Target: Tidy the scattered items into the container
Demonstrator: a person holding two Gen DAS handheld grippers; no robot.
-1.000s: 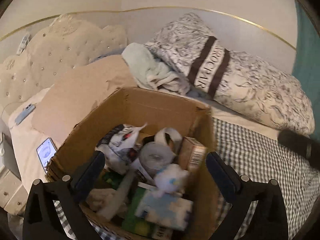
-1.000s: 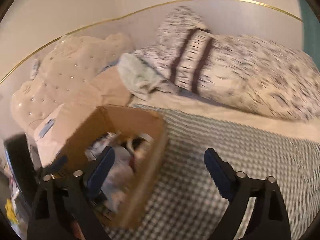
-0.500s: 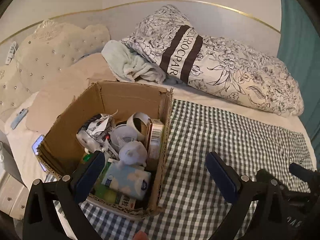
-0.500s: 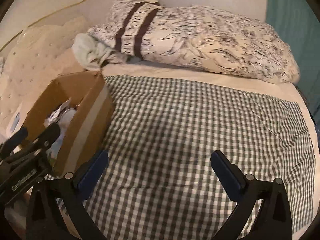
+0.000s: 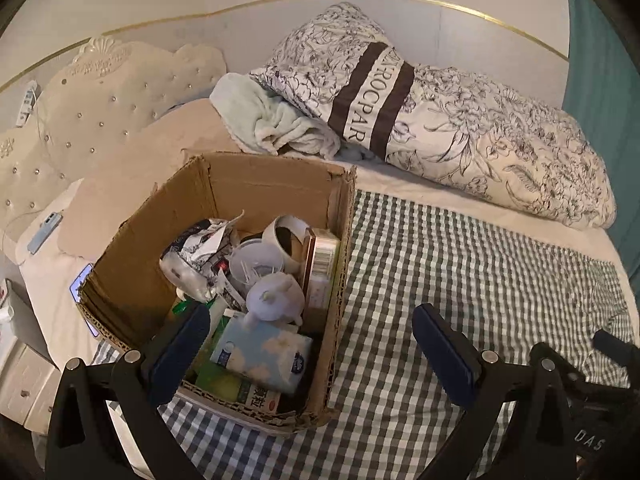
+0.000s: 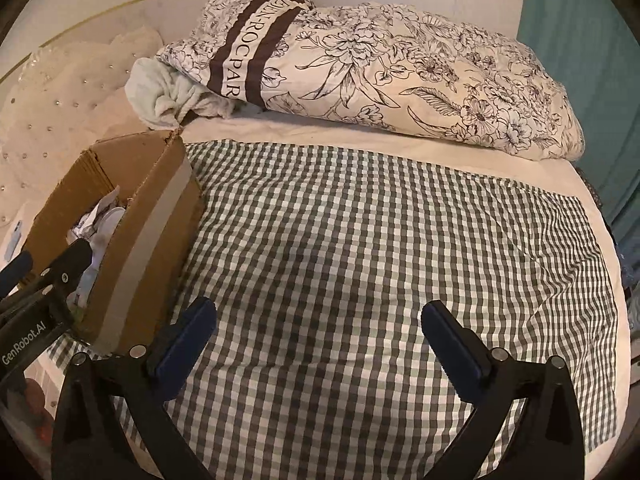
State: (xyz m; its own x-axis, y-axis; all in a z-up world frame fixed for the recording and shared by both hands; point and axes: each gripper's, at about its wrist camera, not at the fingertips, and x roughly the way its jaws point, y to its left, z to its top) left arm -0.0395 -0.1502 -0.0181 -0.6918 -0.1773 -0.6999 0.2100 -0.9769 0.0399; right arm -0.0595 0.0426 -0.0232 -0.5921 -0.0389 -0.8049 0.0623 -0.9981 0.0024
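At the left edge of the checked cloth (image 6: 360, 260) we find the cardboard box (image 5: 256, 184), its far wall near the mint towel (image 5: 276, 120). It is packed: a crumpled wrapper (image 5: 200, 248), a white cup (image 5: 288, 240), a small carton (image 5: 320, 272) upright against the right wall, and a soft tissue pack (image 5: 264, 352) near the front. We judge the load light but loose, and the walls stiff with ragged rims, so a grip on the right wall's top edge looks best. Our left gripper (image 5: 312, 344) hangs open and empty over the front right corner. Our right gripper (image 6: 318, 340) stands wide open above bare cloth, holding nothing; we see no stray items there.
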